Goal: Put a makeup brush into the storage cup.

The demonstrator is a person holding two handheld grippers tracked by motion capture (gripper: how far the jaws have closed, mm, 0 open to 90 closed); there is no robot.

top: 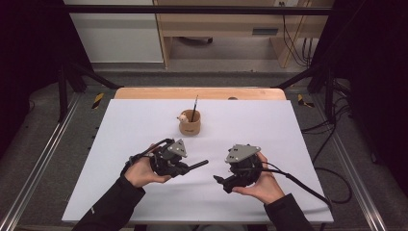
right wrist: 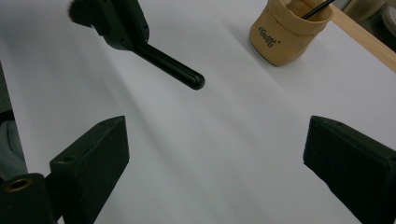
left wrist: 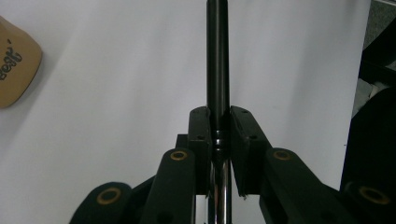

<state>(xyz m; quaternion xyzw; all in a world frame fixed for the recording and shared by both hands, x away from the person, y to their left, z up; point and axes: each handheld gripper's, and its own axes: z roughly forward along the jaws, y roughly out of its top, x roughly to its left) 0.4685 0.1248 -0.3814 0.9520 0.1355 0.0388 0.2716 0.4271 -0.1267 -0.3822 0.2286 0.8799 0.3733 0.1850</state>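
Gripping a black brush (left wrist: 217,60), left tongs (left wrist: 218,128) hover mid-sheet (top: 144,125).

Sheet (top: 144,192): lies on the table (top: 144,93), table edge shows behind it.
Cup (top: 189,123): on sheet, far middle, behind both grippers.
Thin stick (top: 195,106): stands in cup.
Left gripper (top: 185,166): near left, brush (top: 195,165) between its jaws, handle toward right gripper (top: 222,182).
Right gripper: near right, apart from brush.
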